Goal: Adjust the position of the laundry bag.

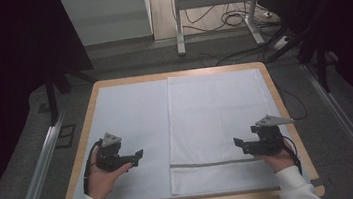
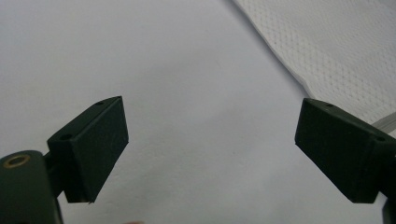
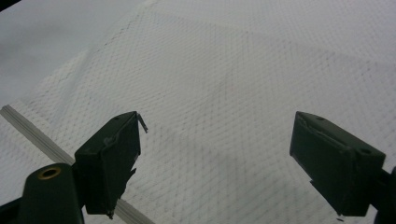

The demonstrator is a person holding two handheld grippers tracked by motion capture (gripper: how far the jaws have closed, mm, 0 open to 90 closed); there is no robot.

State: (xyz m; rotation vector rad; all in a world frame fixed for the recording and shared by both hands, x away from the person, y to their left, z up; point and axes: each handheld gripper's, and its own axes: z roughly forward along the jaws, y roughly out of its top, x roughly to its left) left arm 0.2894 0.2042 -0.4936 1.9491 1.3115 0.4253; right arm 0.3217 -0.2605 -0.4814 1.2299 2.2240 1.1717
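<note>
Two open grippers hover over one mesh bag on a covered table.

The left gripper (image 1: 138, 155) has its jaws spread wide with nothing between them, above the plain white sheet (image 1: 131, 119), just beside the left edge of the mesh bag (image 1: 217, 120). The right gripper (image 1: 239, 142), likewise released and empty, hangs over the bag's lower right part, near its grey zipper (image 1: 212, 164), which runs across the bag close to the near edge. In the right gripper view the zipper (image 3: 28, 128) passes under the left-hand jaw. One bag, one sheet, one wooden table (image 1: 287, 117), two grippers; nothing lies between either gripper and the bag. On the floor beyond stand a metal frame (image 1: 214, 4) and loose cables (image 1: 236, 19).
</note>
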